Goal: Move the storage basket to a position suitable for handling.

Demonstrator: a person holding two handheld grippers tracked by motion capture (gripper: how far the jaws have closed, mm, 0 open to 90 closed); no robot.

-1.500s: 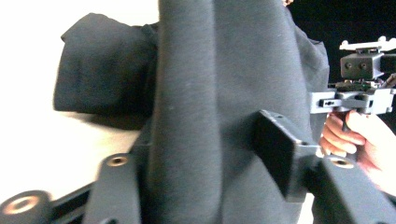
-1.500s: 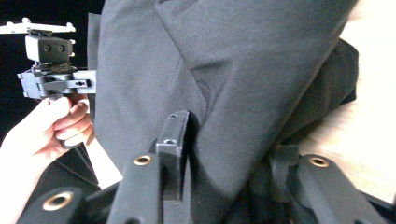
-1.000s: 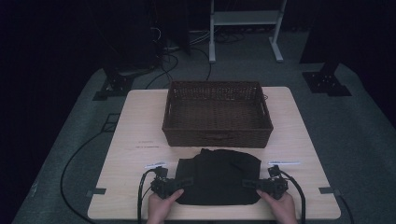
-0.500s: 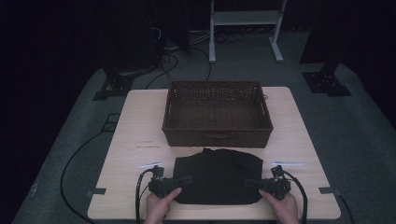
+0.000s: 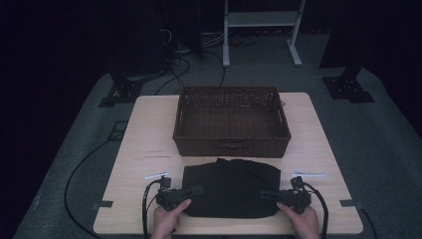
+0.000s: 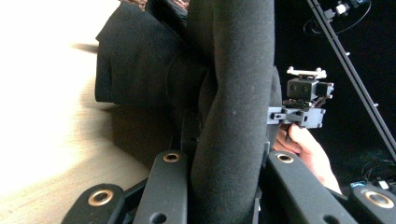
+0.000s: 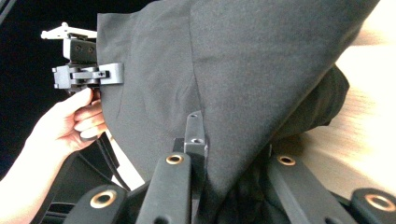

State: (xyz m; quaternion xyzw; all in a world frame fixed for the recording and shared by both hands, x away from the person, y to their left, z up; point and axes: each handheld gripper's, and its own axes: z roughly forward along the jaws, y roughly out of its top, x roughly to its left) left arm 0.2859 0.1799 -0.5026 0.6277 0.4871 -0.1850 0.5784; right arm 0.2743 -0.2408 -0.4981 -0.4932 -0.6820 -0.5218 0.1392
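My left gripper point(image 5: 195, 190) clamped on left edge of black cloth point(image 5: 230, 188); fabric bunched thick between its jaws in left gripper view. My right gripper point(image 5: 266, 193) clamped on cloth's right edge; fabric draped over its jaws in right gripper view. Cloth spans between my 2 grippers, lying folded on table point(image 5: 149, 129), near edge. Wicker basket point(image 5: 231, 144) just beyond cloth, ahead of both grippers.

Black cloth garment point(image 5: 231, 188) — folded into a rough rectangle, lying flat on the near part of the table, centred left to right; left and right near edges pinched up, fabric bunched there point(image 6: 233, 93) point(image 7: 243, 70)
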